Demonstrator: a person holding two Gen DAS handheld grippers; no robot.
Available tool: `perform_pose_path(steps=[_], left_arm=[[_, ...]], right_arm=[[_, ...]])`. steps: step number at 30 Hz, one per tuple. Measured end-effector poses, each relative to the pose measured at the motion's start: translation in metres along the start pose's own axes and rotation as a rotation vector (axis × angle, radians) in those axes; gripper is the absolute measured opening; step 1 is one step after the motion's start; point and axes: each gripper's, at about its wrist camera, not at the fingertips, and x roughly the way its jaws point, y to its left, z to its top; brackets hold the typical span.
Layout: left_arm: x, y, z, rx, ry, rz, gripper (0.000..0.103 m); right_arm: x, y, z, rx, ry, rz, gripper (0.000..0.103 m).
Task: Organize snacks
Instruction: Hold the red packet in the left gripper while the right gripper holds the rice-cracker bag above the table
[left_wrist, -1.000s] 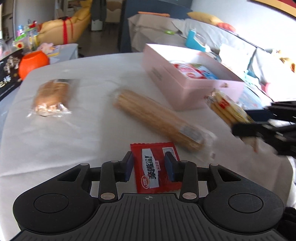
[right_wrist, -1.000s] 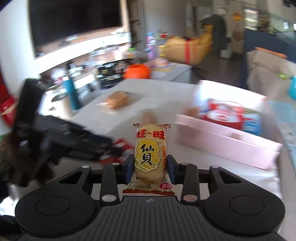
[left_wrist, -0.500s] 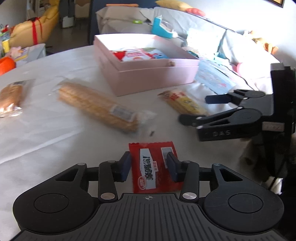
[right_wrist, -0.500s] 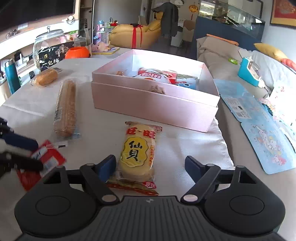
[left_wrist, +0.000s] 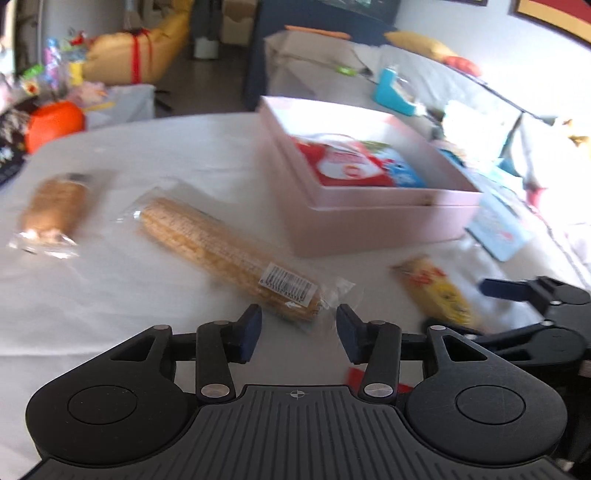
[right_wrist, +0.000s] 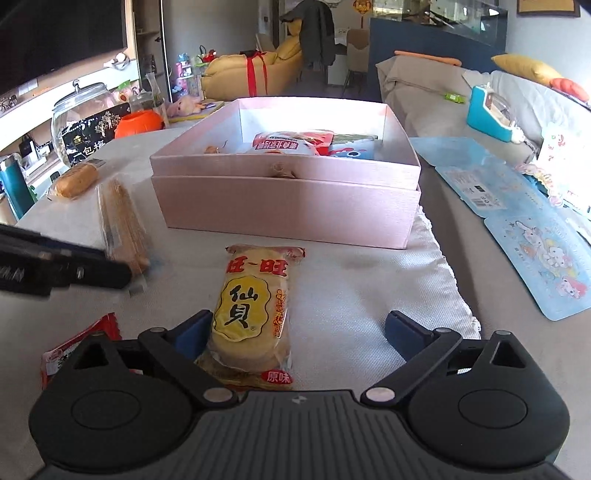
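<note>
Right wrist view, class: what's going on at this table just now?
A person with two handheld grippers is sorting snacks by a pink box. The right gripper, jaws opening, has the yellow rice cracker pack lying on the cloth between them, unpinched. The left gripper, jaws opening and empty, faces the long wrapped corn snack. A red packet lies beside it.

Surfaces: mostly plastic film and matt board.
Rice cracker pack (right_wrist: 255, 314) glossy plastic; pink box (right_wrist: 288, 206) matt card; tablecloth (right_wrist: 369, 295) woven, rough.
</note>
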Motion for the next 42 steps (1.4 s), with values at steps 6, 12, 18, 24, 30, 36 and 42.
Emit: perform_pose_path(steps=[6, 12, 18, 24, 30, 36, 42], left_arm=[[-0.016, -0.003, -0.002, 0.027, 0.009, -0.040, 0.047], [-0.024, -0.051, -0.028, 0.239, 0.096, -0.151, 0.047], [-0.020, -0.065, -0.037, 0.308, 0.098, -0.125, 0.049], [-0.021, -0.063, -0.039, 0.322, 0.094, -0.122, 0.049], [-0.021, -0.059, -0.040, 0.340, 0.084, -0.111, 0.054], [-0.016, -0.044, -0.038, 0.348, 0.046, 0.041, 0.056], [-0.015, -0.027, -0.031, 0.266, 0.051, 0.030, 0.055]], right_arm=[[0.000, 0.001, 0.000, -0.002, 0.002, 0.001, 0.101], [0.000, 0.001, 0.000, -0.001, 0.002, 0.001, 0.101], [0.000, 0.001, 0.000, -0.001, 0.002, 0.001, 0.101], [0.001, 0.001, 0.000, -0.001, 0.002, 0.001, 0.102], [0.000, 0.001, 0.000, 0.000, 0.002, 0.002, 0.102], [0.000, 0.001, 0.000, 0.000, 0.002, 0.002, 0.102], [0.000, 0.001, 0.000, 0.000, 0.002, 0.002, 0.103]])
